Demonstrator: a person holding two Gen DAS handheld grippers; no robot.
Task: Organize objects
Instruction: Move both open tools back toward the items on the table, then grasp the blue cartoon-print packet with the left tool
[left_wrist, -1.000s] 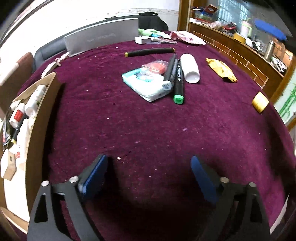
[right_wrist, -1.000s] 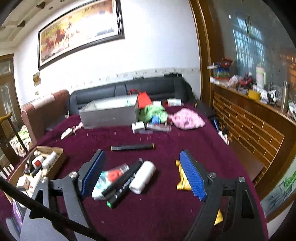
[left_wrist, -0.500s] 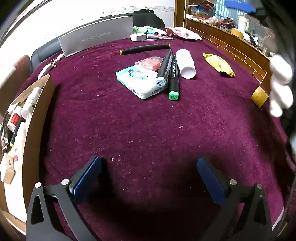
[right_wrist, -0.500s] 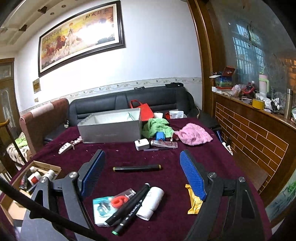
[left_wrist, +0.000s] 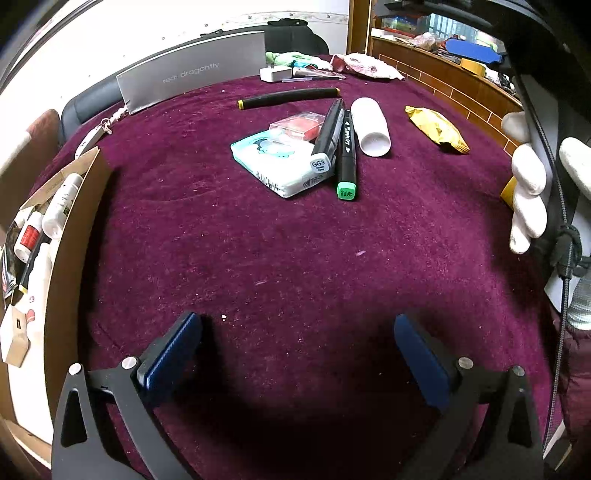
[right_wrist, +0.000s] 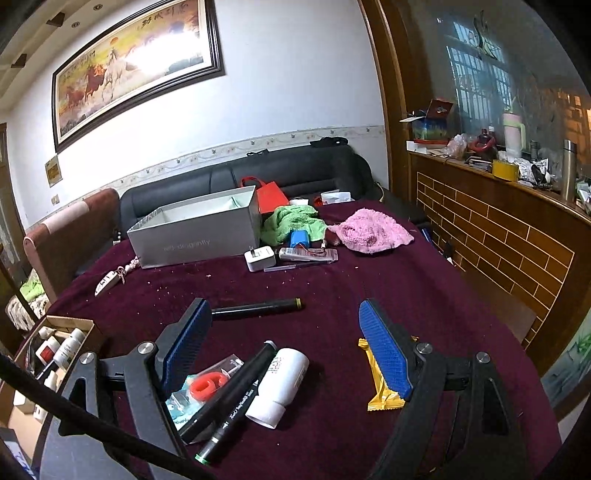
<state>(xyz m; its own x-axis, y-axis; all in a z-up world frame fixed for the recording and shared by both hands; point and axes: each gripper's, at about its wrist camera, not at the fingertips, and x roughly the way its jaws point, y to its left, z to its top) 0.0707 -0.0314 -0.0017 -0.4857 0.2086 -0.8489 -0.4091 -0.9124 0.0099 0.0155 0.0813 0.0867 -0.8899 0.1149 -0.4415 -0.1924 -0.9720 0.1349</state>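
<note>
Round table with a dark maroon cloth (left_wrist: 295, 240), bit crumby. Mid-table there's a tissue pack (left_wrist: 275, 162) touching two markers (left_wrist: 346, 155), a white bottle (left_wrist: 370, 127) on its side just beside them, and a yellow snack wrapper (left_wrist: 437, 129) toward the right edge. Far edge: grey box (right_wrist: 195, 230), green (right_wrist: 291, 221) and pink (right_wrist: 369, 232) cloths, a lone black pen (right_wrist: 258, 308). Left edge: cardboard box (left_wrist: 79, 229).
</note>
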